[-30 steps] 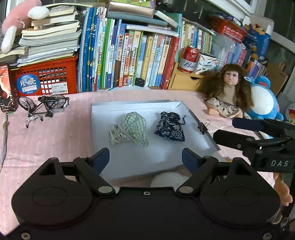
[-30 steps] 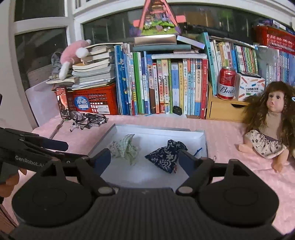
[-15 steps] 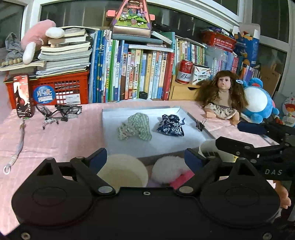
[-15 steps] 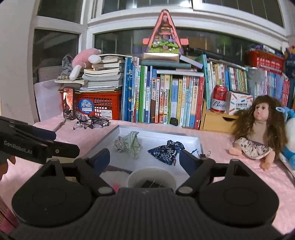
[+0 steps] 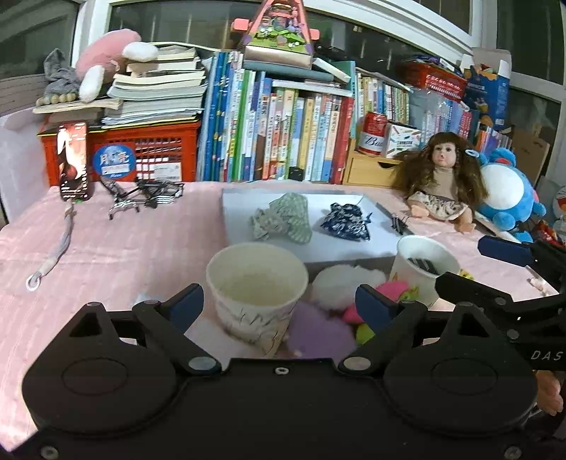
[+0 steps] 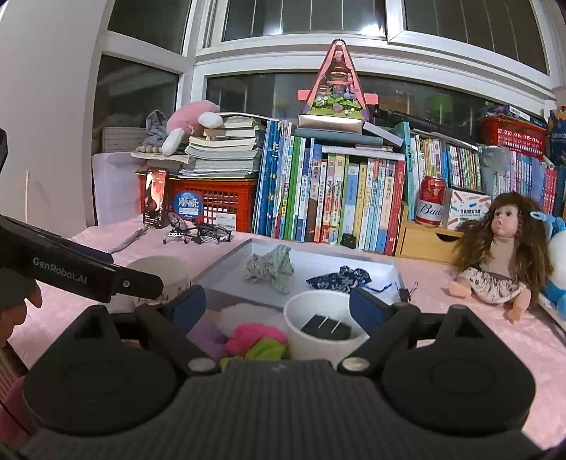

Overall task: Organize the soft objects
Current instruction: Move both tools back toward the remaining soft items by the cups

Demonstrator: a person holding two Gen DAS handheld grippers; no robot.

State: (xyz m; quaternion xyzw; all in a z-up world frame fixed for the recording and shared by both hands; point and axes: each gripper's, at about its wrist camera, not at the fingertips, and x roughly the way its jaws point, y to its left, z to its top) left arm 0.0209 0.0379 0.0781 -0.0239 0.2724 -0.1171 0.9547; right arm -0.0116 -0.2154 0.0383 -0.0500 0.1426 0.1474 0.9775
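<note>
item: fluffy balls (image 5: 345,285) between two paper cups (image 5: 256,288). left gripper (image 5: 279,304), right gripper (image 6: 277,304): jaws opening, wide, nothing held. advice: approach one ball, clear of cup rims.

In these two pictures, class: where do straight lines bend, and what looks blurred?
Left wrist view: the window frame bows near the top edge; the purple pompom by the claw is blurred. Right wrist view: the window frame curves, and the picture corners go dark.
</note>
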